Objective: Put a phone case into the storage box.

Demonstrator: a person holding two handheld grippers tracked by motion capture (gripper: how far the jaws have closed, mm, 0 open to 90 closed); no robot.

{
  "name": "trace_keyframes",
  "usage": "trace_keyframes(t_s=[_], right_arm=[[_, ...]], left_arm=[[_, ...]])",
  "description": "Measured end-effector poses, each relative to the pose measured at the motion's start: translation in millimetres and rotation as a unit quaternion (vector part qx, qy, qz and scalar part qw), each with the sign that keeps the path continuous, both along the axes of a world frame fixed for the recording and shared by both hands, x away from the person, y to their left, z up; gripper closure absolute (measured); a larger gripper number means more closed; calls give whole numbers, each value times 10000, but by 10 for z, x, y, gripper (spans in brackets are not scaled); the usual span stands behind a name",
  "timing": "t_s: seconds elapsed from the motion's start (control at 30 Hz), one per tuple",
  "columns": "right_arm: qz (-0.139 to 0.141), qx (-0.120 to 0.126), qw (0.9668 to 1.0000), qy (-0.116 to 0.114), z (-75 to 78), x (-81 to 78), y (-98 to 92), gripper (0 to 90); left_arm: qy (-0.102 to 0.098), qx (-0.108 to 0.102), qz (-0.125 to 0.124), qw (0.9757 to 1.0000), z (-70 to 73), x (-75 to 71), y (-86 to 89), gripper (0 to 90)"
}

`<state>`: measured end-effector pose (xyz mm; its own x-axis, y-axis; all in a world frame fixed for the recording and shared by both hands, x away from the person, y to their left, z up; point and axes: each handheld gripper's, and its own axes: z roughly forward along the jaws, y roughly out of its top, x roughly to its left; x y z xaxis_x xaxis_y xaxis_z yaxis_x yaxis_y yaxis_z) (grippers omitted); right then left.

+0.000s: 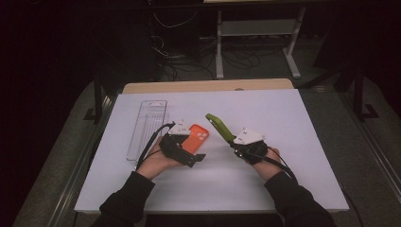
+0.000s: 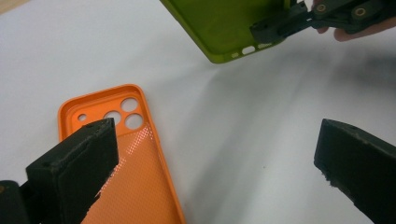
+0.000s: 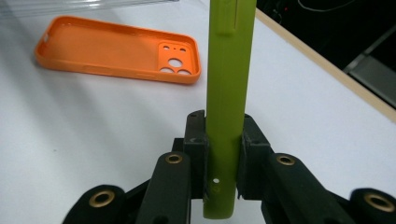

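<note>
Nearest you, your two dark sleeves come in over the near edge of the white worktop.

Your left gripper sits left of centre, and its black jaws stand wide apart with nothing between them. In the left gripper view one jaw hangs over the near part of the orange silicone phone case, and I cannot tell whether it touches it; the other jaw is well off to the right over bare worktop. That orange case lies flat on the worktop with its hollow inside facing up and its camera holes at the far end, just beyond your left gripper.

Your right gripper is right of centre, and its jaws are closed tight on the olive-green silicone phone case. The right gripper view shows the pads pressing the two faces of the case near its lower end, so that you see it edge-on. In the high view the green case is lifted clear of the worktop and slants up and away to the left, its free end pointing toward the far left, near the orange case but apart from it.

Farther off on the left lies a long clear plastic tray, running near to far, beside the orange case. Beyond the white sheet a strip of pale wooden table edge shows.
</note>
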<state>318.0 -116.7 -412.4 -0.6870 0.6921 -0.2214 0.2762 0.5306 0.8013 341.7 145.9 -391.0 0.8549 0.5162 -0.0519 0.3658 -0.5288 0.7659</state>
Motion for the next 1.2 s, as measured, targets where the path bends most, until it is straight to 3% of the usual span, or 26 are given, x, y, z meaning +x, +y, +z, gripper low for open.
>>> trace_keyframes(t_s=[0.13, 0.17, 0.27, 0.4, 0.5, 0.57, 0.6, 0.87, 1.2], right_arm=[[75, 61, 9998, 152, 1, 7, -7, 756], [55, 184, 9995, 258, 5, 4, -8, 756], [94, 176, 9994, 277, 15, 14, -33, 756], [90, 469, 9970, 606, 28, 52, -88, 757], [91, 615, 9958, 669, 36, 59, -98, 756], [83, 841, 9933, 789, 52, 57, -111, 756], [110, 897, 9926, 812, 54, 61, -118, 756], [159, 1109, 9895, 910, 53, 66, -86, 756], [293, 1167, 9882, 949, 41, 21, 35, 756]], left_arm=[[-14, -116, 105, 9999, 6, -2, 7, 0], [-5, -126, 115, 9999, 9, 1, 12, 0], [-6, -149, 141, 9998, 19, 4, 24, 0], [-37, -238, 167, 9996, 31, 15, 37, 0], [-30, -234, 219, 9995, 33, 10, 29, 0], [-16, -253, 262, 9993, 60, 9, 33, 0], [-3, -402, 334, 9986, 70, 3, 26, 0], [-18, -746, 518, 9959, 165, 4, 55, 0], [-31, -1086, 684, 9917, 230, 24, 61, 0]])
